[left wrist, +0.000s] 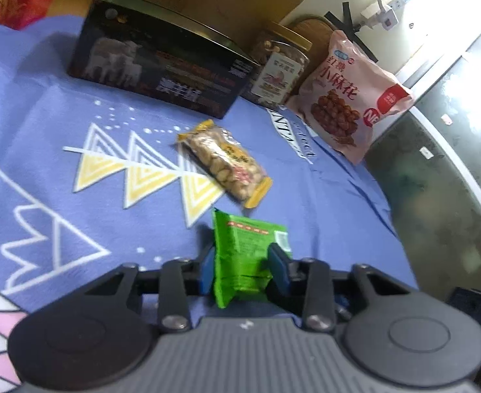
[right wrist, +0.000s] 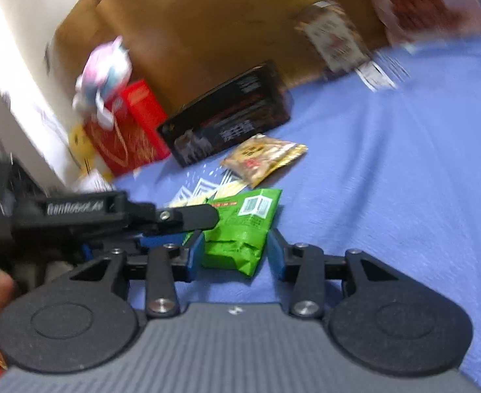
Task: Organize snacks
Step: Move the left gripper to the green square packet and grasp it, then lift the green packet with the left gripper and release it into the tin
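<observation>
My left gripper is shut on a small green snack packet and holds it upright above the blue cloth. The same packet shows in the right wrist view, with the left gripper's finger reaching in from the left. My right gripper is open, its blue pads standing on both sides of the packet's lower end; I cannot tell if they touch it. A yellow peanut packet lies flat on the cloth beyond it, and it also shows in the right wrist view.
A black carton stands at the back, a jar of nuts beside it and a pink snack bag leaning at the right. The blue cloth's right edge drops to a dark floor. A red gift bag stands left.
</observation>
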The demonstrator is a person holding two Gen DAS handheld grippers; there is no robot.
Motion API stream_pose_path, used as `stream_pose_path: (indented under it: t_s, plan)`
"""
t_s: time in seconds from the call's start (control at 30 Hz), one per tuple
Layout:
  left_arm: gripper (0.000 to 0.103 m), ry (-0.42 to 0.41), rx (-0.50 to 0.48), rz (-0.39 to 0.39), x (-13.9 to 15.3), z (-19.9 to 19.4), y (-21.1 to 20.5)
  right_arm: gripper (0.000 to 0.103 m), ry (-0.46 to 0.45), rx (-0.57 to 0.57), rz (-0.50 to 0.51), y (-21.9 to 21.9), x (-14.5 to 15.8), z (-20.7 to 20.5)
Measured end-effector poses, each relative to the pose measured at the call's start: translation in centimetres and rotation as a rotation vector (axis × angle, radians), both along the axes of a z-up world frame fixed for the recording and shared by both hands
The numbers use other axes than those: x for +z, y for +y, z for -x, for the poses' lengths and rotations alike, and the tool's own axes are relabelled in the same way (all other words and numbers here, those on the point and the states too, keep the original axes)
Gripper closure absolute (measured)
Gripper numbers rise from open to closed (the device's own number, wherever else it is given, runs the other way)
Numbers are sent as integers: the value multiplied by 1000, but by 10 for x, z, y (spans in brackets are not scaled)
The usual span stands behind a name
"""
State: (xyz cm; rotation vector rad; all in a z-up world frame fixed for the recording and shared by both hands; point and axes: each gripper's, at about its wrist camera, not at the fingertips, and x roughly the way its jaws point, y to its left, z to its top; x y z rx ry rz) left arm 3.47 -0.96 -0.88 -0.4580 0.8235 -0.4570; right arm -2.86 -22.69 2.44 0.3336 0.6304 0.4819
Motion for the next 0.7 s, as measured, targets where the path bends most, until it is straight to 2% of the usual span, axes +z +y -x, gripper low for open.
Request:
stream_pose_path:
  t_s: [0.07,0.13,0.27,0.43,0.6,0.7]
  plan:
    - [74,6,5,14,-2,1,5,52,-50,19,107,15,3,6]
    - [74,7,12,14,-1,2,9,53,-70,27,154,21,3,8]
    - [74,-28,5,7,-4,6,12,53,-68,38,148,17,1,5]
    - [73,-95,-23,-14,-6,11,9,54,-91,33,213,27,1,9]
    - [73,-94,-33,1,-6,10,12,54,-110,31,272,36,2,12]
    - [73,-97,-38,-18,-5,11,10,54,-114,27,287,38,3,13]
